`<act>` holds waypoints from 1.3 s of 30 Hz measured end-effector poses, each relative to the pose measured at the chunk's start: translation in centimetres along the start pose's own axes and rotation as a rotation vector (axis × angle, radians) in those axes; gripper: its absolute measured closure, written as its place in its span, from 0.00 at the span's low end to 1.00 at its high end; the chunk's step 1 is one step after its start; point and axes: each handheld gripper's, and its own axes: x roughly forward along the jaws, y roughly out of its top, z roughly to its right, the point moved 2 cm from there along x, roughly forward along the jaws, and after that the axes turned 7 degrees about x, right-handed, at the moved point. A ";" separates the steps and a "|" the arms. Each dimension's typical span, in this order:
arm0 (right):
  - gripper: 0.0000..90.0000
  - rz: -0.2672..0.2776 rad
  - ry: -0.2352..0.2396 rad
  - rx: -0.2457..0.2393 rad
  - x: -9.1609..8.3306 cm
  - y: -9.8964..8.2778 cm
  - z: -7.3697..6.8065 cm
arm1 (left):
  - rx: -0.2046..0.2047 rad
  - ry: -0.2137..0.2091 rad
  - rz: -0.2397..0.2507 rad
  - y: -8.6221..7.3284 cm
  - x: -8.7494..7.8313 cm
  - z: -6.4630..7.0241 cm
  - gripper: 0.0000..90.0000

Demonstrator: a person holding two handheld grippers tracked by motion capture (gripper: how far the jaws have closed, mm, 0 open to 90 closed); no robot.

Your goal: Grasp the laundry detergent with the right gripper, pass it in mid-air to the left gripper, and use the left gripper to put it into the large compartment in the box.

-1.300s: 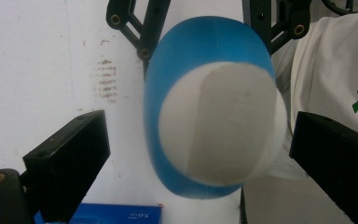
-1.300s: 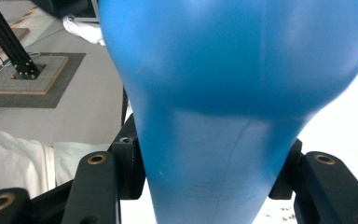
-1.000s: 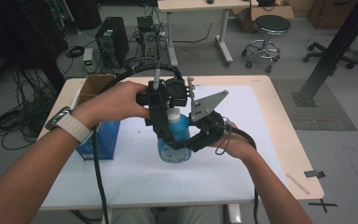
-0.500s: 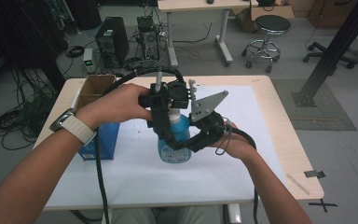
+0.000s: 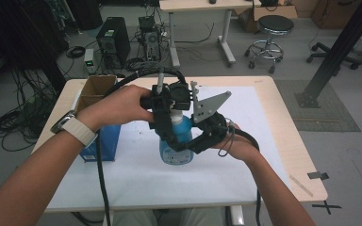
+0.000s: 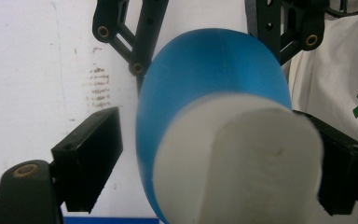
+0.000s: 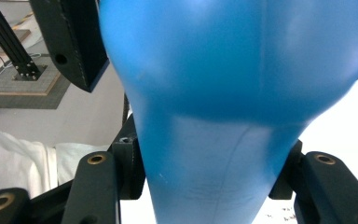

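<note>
While the right gripper [image 5: 193, 143] clamps the blue bottle [image 5: 176, 141], left gripper [image 5: 167, 127] jaws, closing, seemingly straddle its cap untouched.

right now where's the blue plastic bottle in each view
High view: the blue plastic bottle stands mid-table on the white sheet, between both grippers.
Left gripper view: centre, seen from above, blue body behind its white cap.
Right gripper view: its blue body rises through the middle, from bottom to top.
Shared landmark: the white sheet under the bottle.
</note>
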 end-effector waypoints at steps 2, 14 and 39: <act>0.50 -0.002 0.000 -0.002 0.0 0.0 0.0 | -0.004 -0.003 -0.001 0.0 0.1 0.1 0.19; 0.50 -0.002 0.000 -0.004 -0.1 0.0 0.0 | 0.005 -0.004 -0.005 0.1 0.2 0.0 0.30; 0.50 -0.017 -0.008 -0.022 0.0 -0.3 -0.1 | 0.042 -0.011 0.008 0.2 0.6 0.2 0.42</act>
